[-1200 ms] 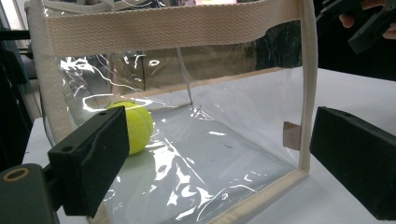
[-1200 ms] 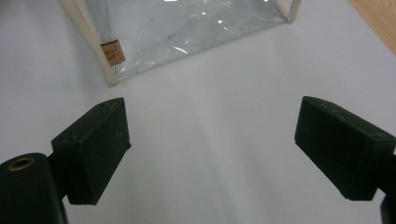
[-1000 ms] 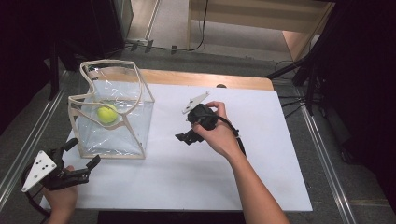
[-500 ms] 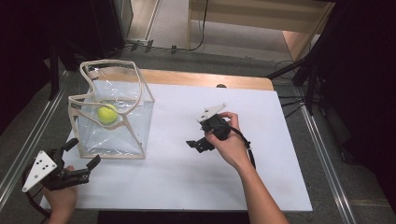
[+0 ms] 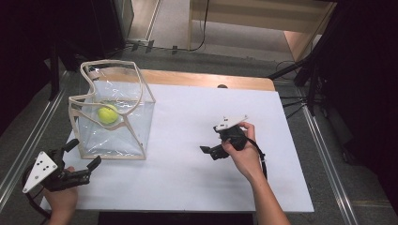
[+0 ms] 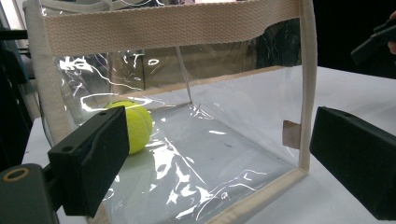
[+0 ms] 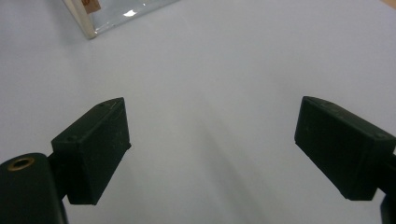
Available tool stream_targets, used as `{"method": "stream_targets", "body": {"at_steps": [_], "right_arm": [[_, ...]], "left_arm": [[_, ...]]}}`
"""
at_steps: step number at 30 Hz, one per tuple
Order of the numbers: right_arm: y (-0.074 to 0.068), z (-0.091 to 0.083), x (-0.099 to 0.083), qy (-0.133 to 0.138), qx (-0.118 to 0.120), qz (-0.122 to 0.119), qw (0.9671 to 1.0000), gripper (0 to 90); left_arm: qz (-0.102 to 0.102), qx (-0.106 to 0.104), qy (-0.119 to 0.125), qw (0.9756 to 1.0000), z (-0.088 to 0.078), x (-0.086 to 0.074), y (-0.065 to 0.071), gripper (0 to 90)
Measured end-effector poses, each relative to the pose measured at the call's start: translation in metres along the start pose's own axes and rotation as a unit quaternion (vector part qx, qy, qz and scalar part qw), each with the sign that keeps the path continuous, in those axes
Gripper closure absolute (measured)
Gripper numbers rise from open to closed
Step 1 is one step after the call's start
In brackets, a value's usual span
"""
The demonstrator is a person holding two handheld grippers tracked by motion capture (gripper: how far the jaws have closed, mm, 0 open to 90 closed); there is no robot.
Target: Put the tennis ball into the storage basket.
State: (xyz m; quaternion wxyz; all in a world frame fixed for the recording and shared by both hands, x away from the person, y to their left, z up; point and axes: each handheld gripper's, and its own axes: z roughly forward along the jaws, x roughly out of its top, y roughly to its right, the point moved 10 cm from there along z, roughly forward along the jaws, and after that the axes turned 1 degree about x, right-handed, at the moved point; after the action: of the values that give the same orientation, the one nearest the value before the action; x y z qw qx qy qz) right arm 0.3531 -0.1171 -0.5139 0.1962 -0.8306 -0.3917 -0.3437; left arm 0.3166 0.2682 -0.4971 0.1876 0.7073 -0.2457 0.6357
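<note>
While inside clear bag (image 5: 117,139), yellow tennis ball (image 5: 108,114)

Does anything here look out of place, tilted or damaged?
Nothing stands out. The clear bag stands upright on the white table with the tennis ball inside. Both hand-held grippers, left and right, are open and hold nothing.

table: white top (image 5: 187,183), wood far edge | floor: grey (image 5: 328,140) | surroundings: dark | cables (image 5: 291,105) at right
</note>
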Motion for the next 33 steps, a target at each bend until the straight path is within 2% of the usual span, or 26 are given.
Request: {"method": "stream_targets", "body": {"at_steps": [12,21,25,29,33], "right_arm": [[0.012,-0.021,-0.034,0.029,-0.019,0.03,0.9989,9.2],[0.023,-0.041,-0.057,0.058,-0.034,0.05,0.9965,9.2],[0.03,-0.051,-0.065,0.067,-0.05,0.054,0.995,9.2],[0.036,-0.063,-0.074,0.082,-0.065,0.061,0.9926,9.2],[0.045,-0.077,-0.087,0.116,-0.081,0.081,0.9867,9.2]], "left_arm": [[0.0,0.0,0.0,1.0,0.0,0.0,0.001,5.4],[-0.001,0.001,0.001,1.0,0.0,0.0,0.0,5.3],[0.001,0.001,0.0,1.0,0.0,0.0,0.0,5.4],[0.0,0.003,0.001,1.0,0.001,0.0,0.0,5.4],[0.0,0.003,0.002,1.0,0.001,0.001,-0.001,5.4]]}}
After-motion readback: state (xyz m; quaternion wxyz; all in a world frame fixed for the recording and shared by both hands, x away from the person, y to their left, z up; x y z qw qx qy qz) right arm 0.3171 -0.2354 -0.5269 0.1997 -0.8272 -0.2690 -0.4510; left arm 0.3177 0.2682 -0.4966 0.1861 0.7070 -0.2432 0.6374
